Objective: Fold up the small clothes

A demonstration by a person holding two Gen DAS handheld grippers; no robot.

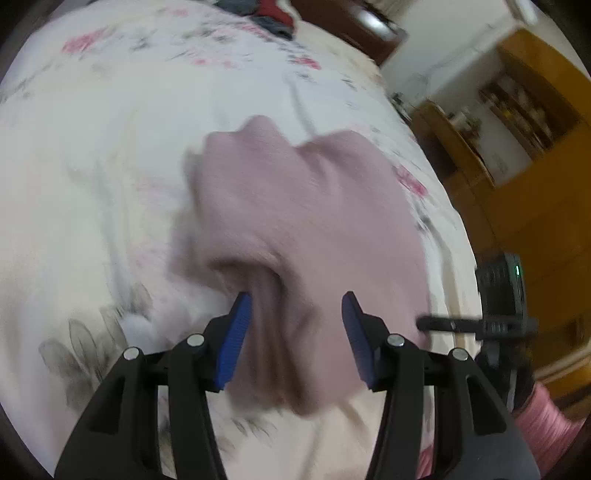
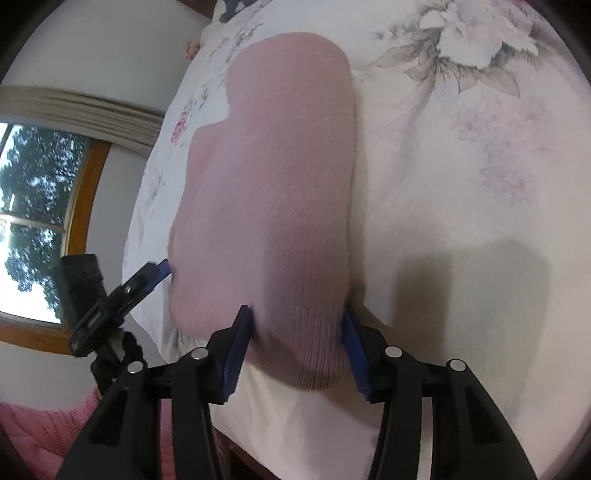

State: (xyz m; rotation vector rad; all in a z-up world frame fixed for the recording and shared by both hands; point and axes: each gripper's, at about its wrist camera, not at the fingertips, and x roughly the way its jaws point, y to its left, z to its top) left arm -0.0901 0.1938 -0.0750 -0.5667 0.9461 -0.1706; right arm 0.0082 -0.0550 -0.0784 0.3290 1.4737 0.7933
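A pale pink knitted garment [image 2: 273, 206] lies on a bed covered by a floral sheet [image 2: 461, 166]. The right gripper [image 2: 295, 336] is spread, its blue pads flanking the garment's near edge. The left gripper [image 1: 295, 328] is also spread, bunched pink fabric between its pads, the picture blurred.

A bed sheet [image 1: 110, 155] printed with pink and grey flowers fills most of both views. In the left wrist view, a heap of dark and red clothes [image 1: 258, 11] sits at the top edge, and a wooden cabinet [image 1: 532, 122] stands at the right. In the right wrist view, a wood-framed window [image 2: 40, 221] showing trees sits at the left, with a curtain [image 2: 81, 107] above it.
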